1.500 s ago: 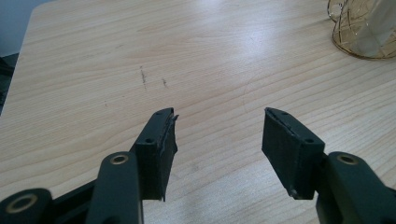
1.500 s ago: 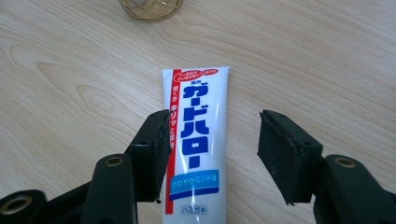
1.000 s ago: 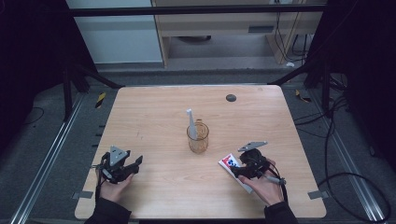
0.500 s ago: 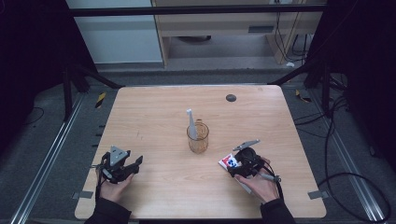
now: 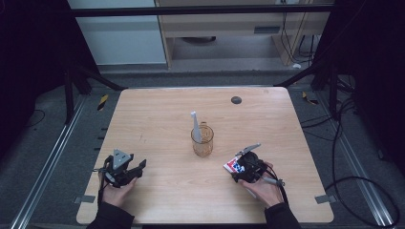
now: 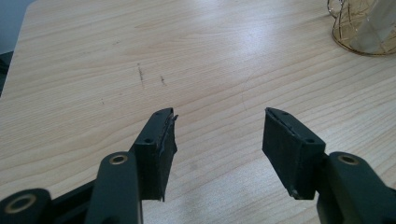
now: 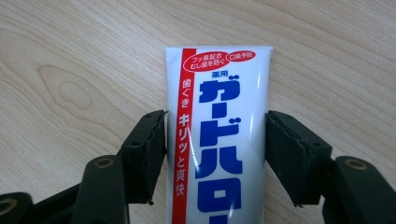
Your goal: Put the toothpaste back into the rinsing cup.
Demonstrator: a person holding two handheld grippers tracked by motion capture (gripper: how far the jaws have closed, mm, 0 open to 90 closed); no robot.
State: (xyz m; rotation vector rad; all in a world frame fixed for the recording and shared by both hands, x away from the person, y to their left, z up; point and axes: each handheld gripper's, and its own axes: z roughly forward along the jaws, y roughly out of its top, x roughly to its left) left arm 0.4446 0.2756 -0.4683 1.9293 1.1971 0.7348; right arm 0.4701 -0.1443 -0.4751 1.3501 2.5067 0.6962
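White plastic with a red stripe down one long edge and bold blue Japanese lettering: that is the toothpaste tube [image 7: 219, 135], seen close in the right gripper view. Smaller red print sits in two rounded red outlines near its flat crimped end, and white characters run along the red stripe. The tube lies flat on the pale wooden table [image 5: 157, 119], its crimped end pointing away from the camera. The right gripper [image 7: 215, 154] straddles it, one black jaw at each long edge; the jaws sit right against the tube's sides, closed on it across its width.

In the high view the tube [image 5: 234, 165] shows as a small white, red and blue patch at the front right of the table, just beside the right gripper [image 5: 244, 168] and the hand that holds it. It lies near a clear glass mug [image 5: 202, 140] with a gold-coloured wire pattern, which stands at the middle of the table with a white toothbrush [image 5: 195, 125] upright in it.

The left gripper [image 5: 128, 171] rests at the front left of the table, well apart from the tube. In the left gripper view its jaws stand wide apart with bare wood grain between them, and the mug's base [image 6: 362, 28] sits at the upper right corner.
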